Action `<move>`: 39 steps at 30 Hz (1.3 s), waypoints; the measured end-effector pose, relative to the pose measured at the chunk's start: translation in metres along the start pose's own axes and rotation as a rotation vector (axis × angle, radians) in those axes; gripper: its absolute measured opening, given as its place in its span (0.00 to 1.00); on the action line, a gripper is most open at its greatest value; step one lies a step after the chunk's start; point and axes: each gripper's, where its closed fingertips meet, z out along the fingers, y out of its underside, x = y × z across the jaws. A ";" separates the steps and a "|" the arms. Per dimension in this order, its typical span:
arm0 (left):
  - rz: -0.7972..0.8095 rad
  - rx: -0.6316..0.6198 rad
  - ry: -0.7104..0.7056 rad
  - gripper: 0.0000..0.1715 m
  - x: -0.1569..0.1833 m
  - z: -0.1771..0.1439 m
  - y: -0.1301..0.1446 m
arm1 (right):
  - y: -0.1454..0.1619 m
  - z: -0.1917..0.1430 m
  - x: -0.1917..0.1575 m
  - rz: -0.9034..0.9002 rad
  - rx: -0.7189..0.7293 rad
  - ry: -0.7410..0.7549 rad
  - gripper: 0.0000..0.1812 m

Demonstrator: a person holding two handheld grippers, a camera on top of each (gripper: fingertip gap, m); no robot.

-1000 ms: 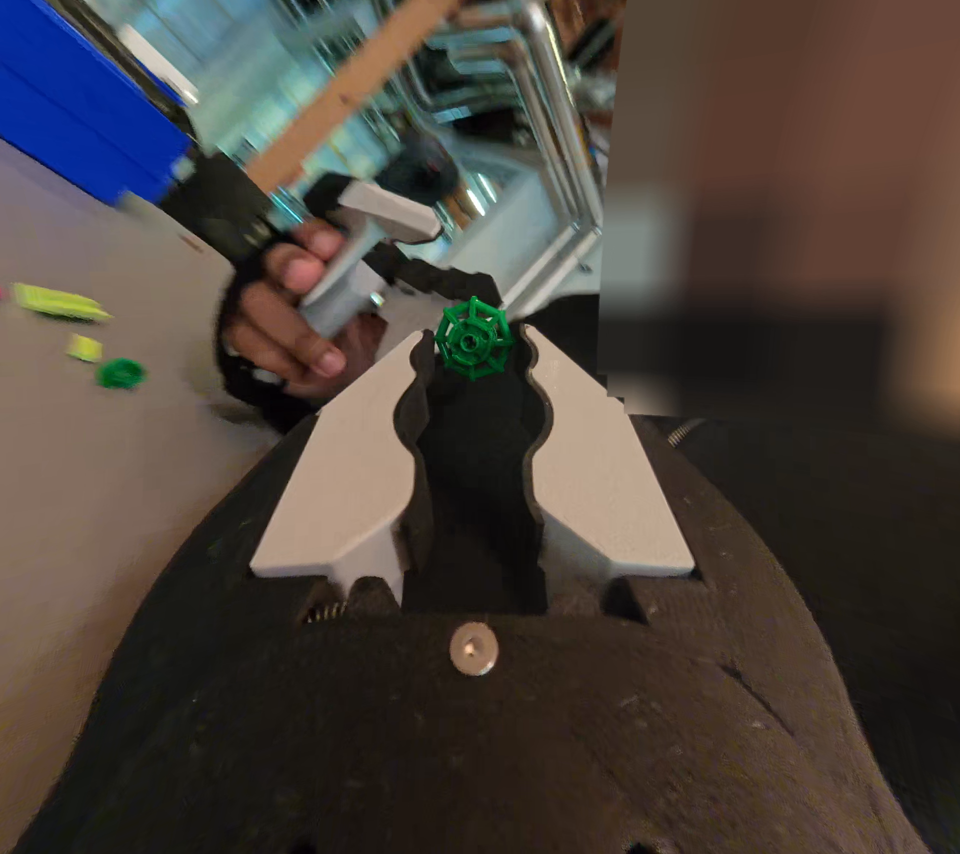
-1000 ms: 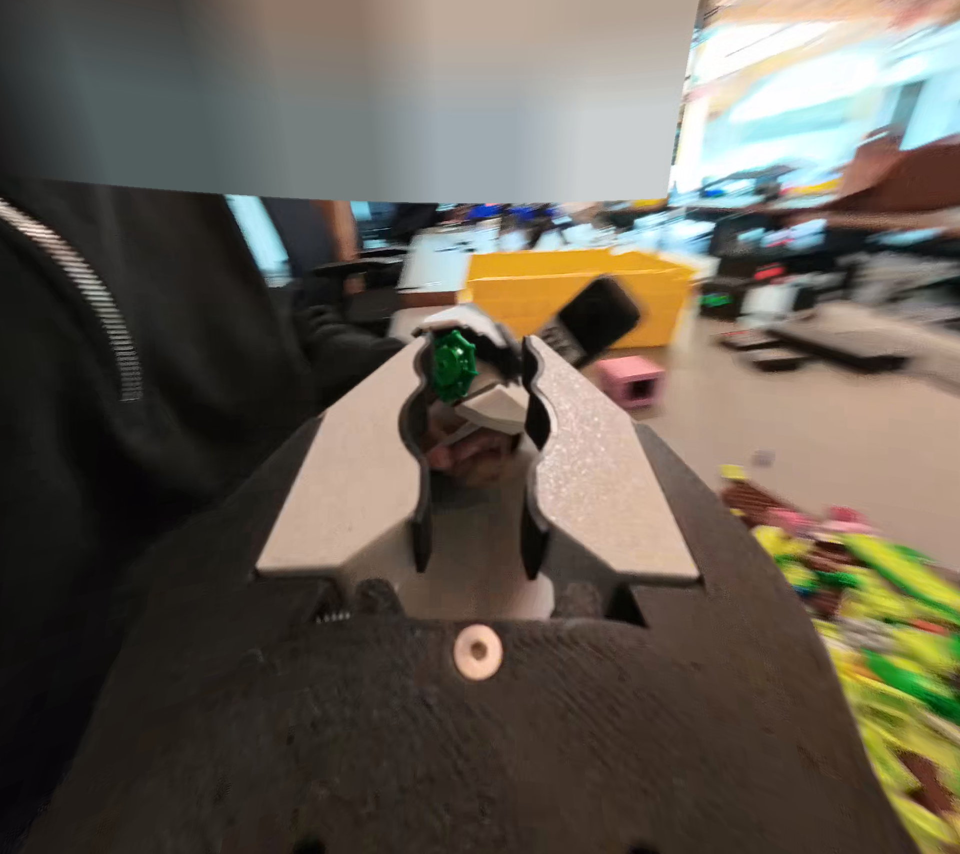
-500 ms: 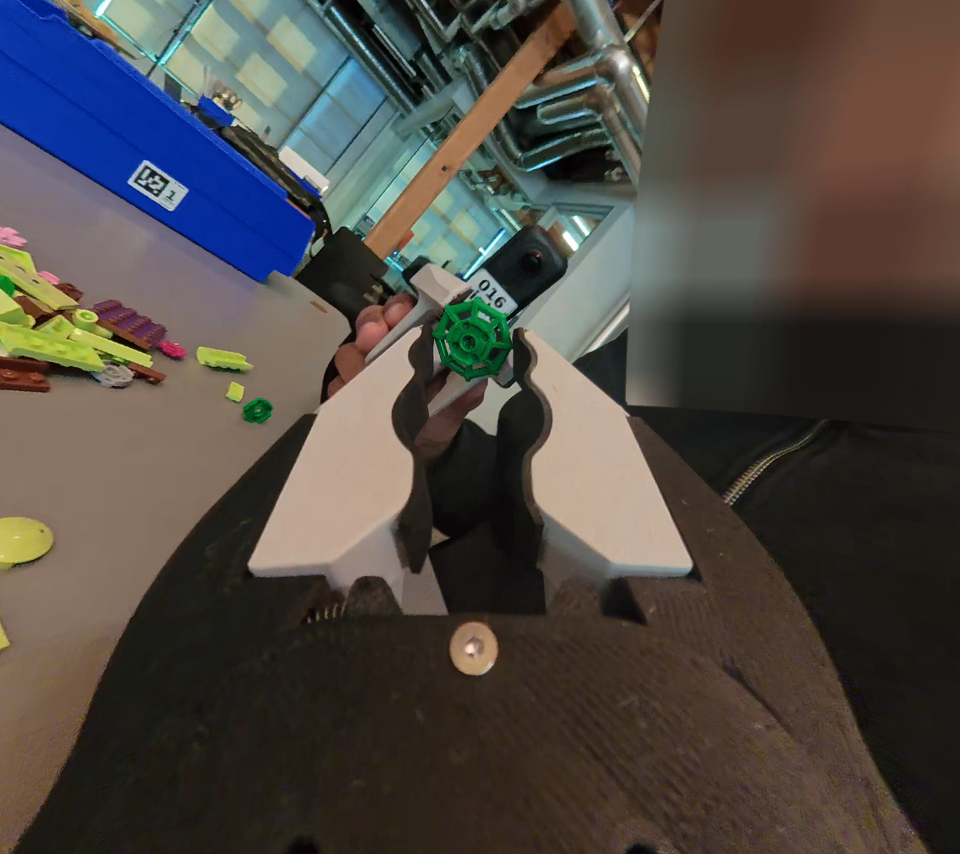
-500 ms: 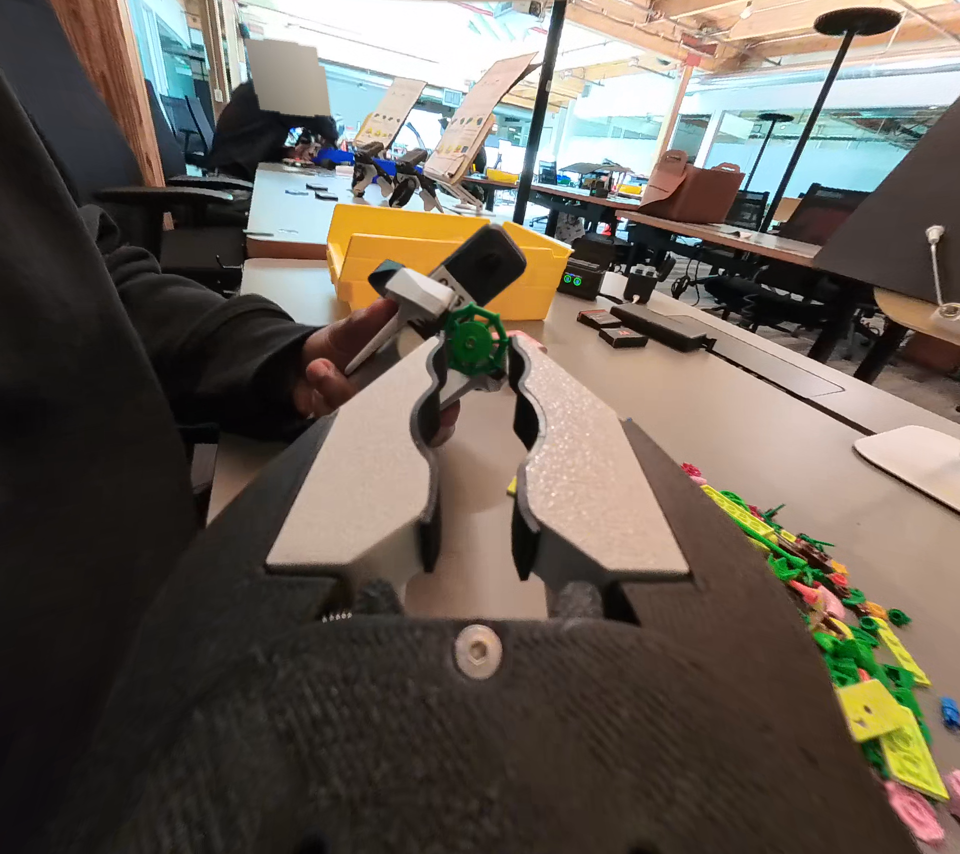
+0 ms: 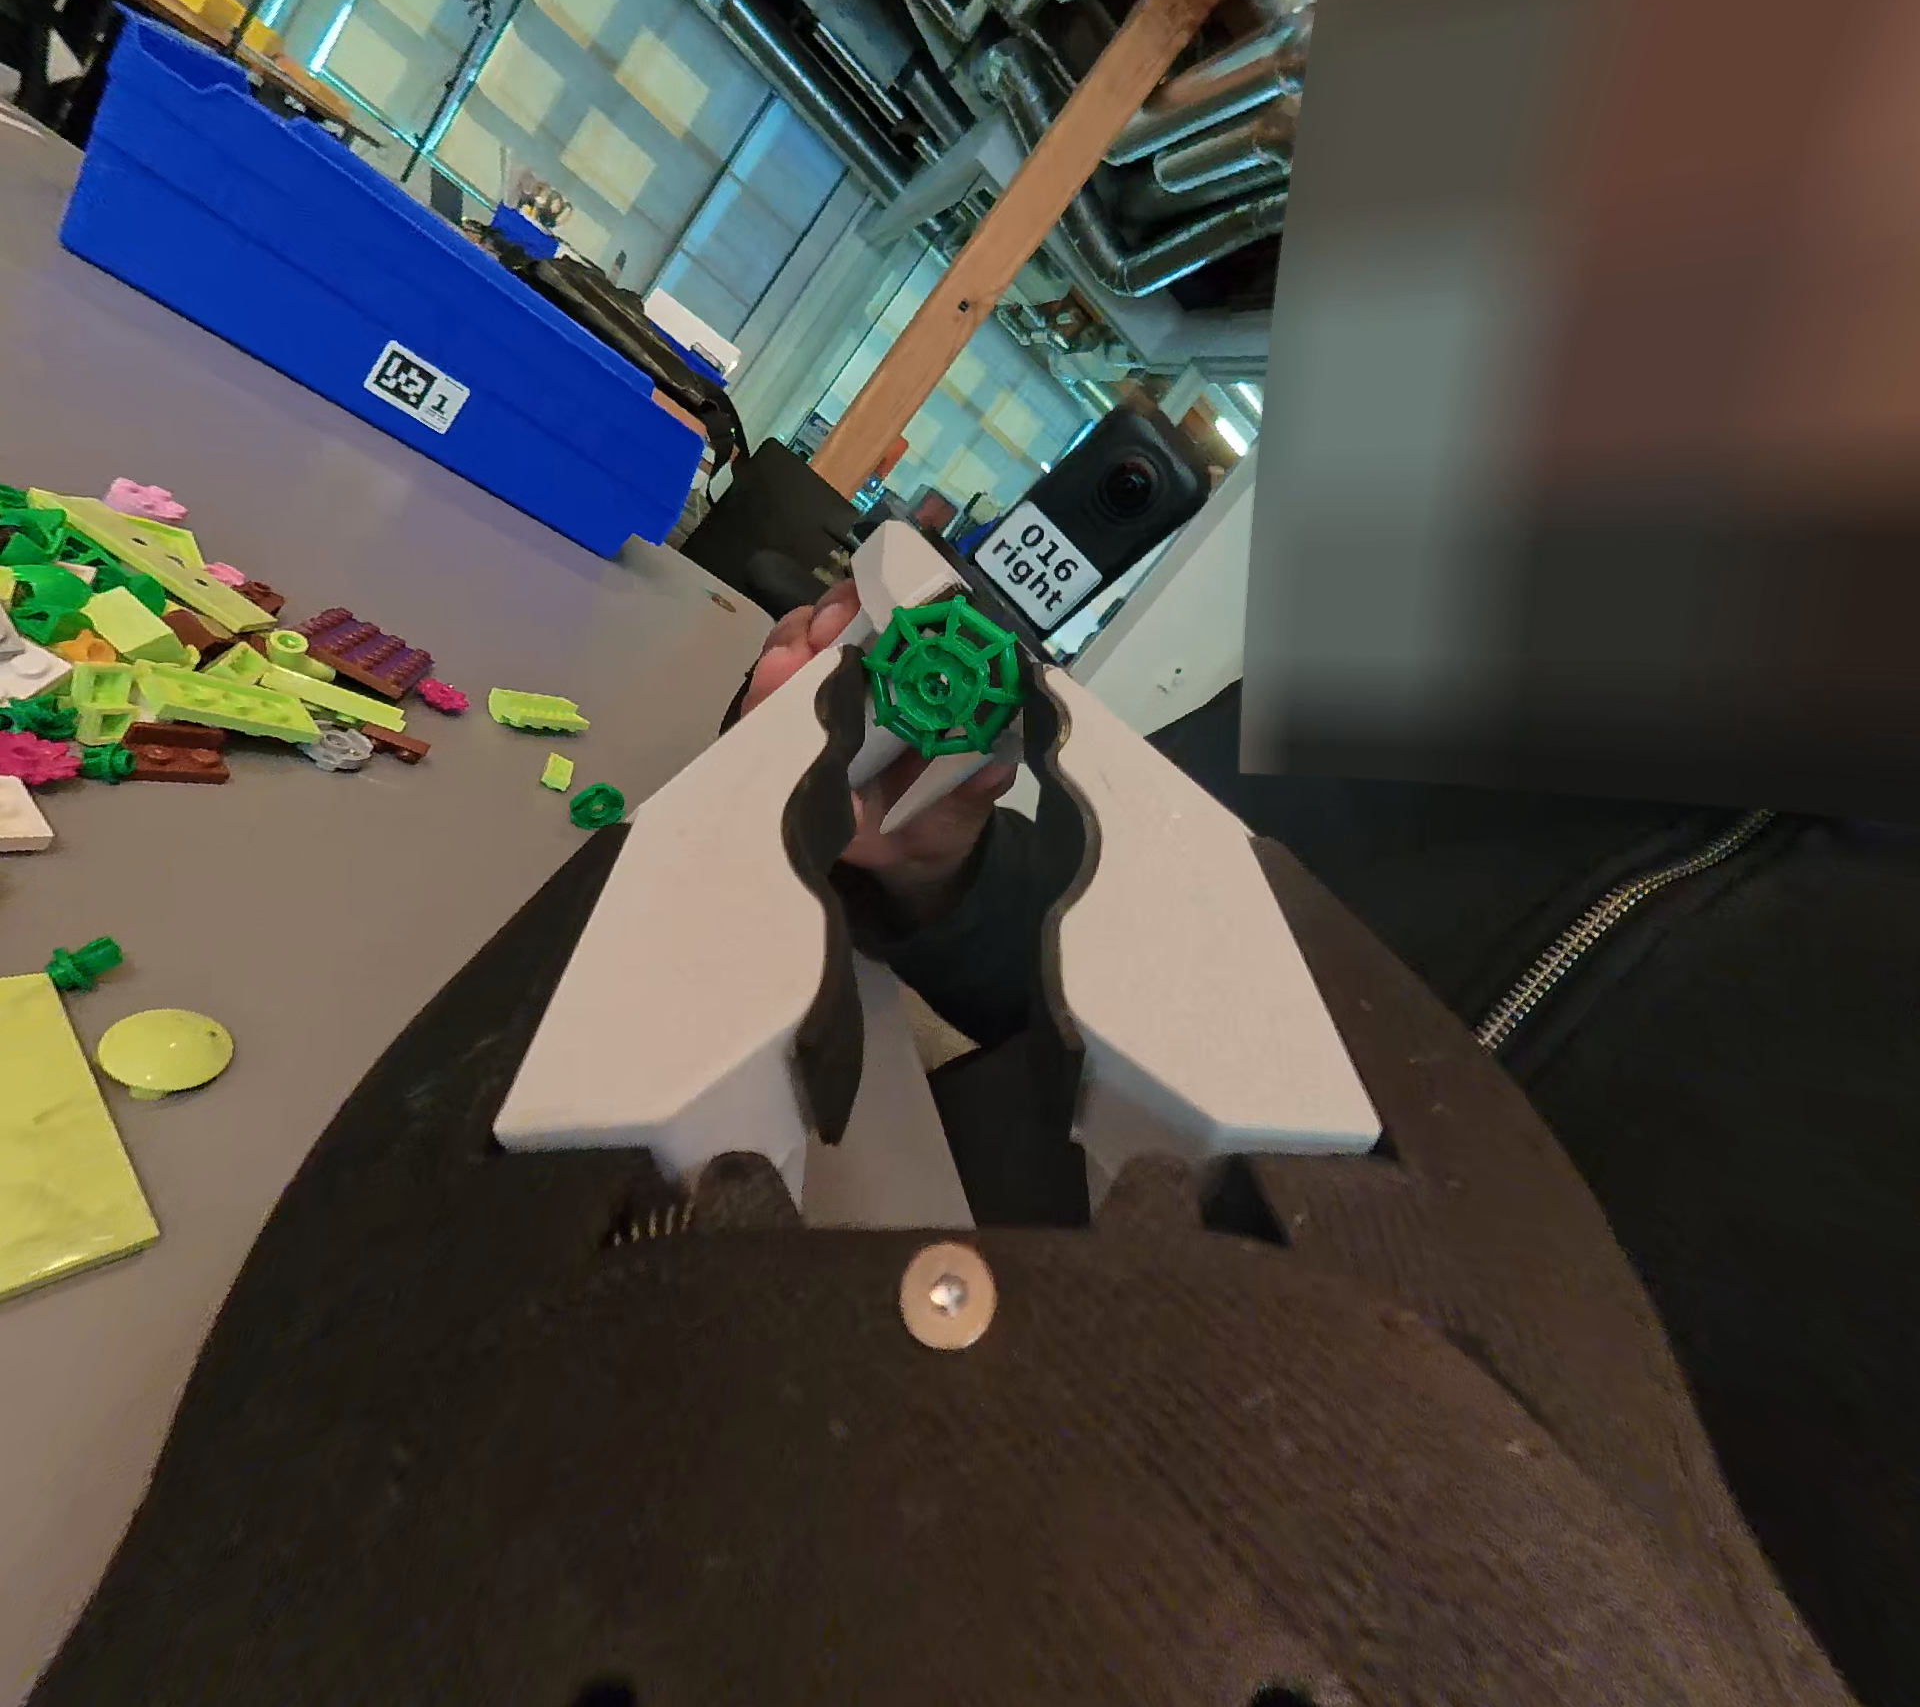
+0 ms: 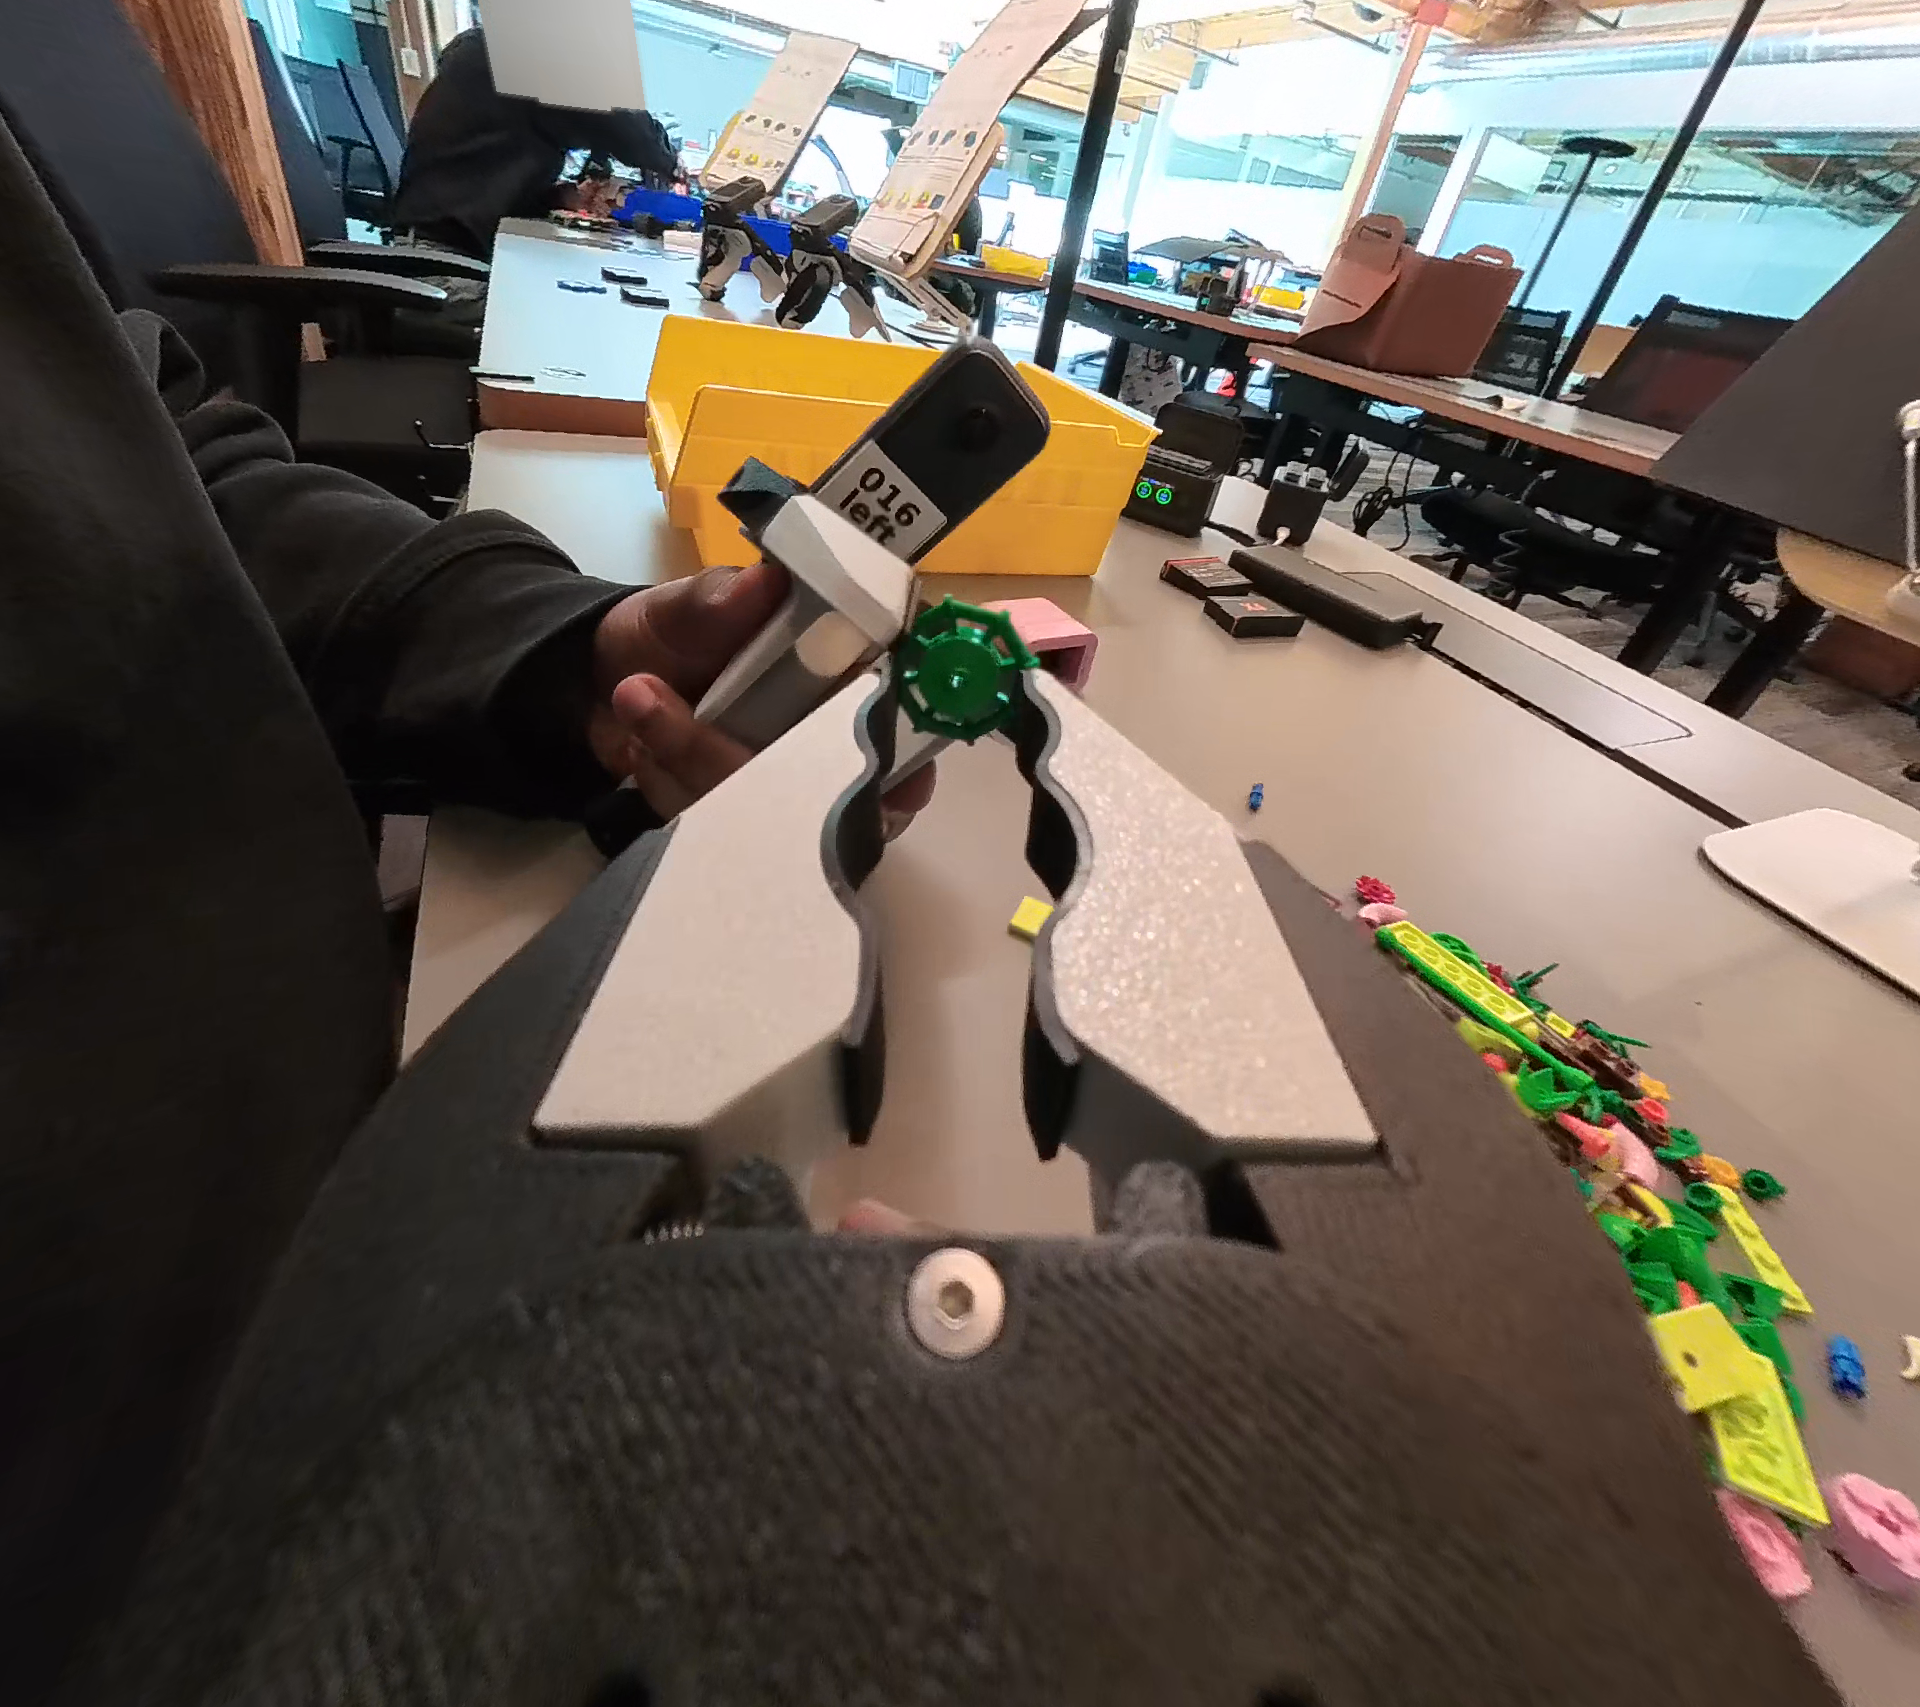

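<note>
A green round web-like wheel piece (image 5: 940, 691) sits between the tips of my left gripper (image 5: 943, 693), whose jaws are closed on its rim. The same piece (image 6: 961, 670) is also pinched at the tips of my right gripper (image 6: 961, 691). The two grippers face each other tip to tip above the grey table (image 5: 312, 878), near its front edge. The right gripper (image 5: 904, 577) shows just behind the wheel in the left wrist view. The left gripper (image 6: 831, 556), held in a hand (image 6: 675, 649), shows behind it in the right wrist view.
A pile of green, lime, pink and brown bricks (image 5: 156, 649) lies on the table, also in the right wrist view (image 6: 1621, 1190). A blue bin (image 5: 343, 307), a yellow bin (image 6: 883, 462), a pink block (image 6: 1060, 649) and black devices (image 6: 1320, 597) stand farther back. A person's dark jacket (image 5: 1662, 1034) is close. The grippers are tip to tip, or close to it.
The right gripper moved in from the side and closed its tips on the green wheel that the left gripper held. Both grippers have steadied facing each other.
</note>
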 end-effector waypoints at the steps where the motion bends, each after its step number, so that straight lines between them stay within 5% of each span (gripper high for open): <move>1: 0.017 -0.008 -0.010 0.16 0.000 0.000 0.001 | 0.001 0.000 0.000 0.009 -0.003 -0.006 0.10; 26: 0.091 -0.065 -0.027 0.16 -0.001 0.002 0.010 | 0.005 -0.004 -0.005 0.072 0.014 -0.063 0.06; 39: 0.065 -0.062 -0.037 0.16 -0.005 0.002 0.010 | 0.008 -0.005 -0.003 -0.098 -0.022 0.024 0.06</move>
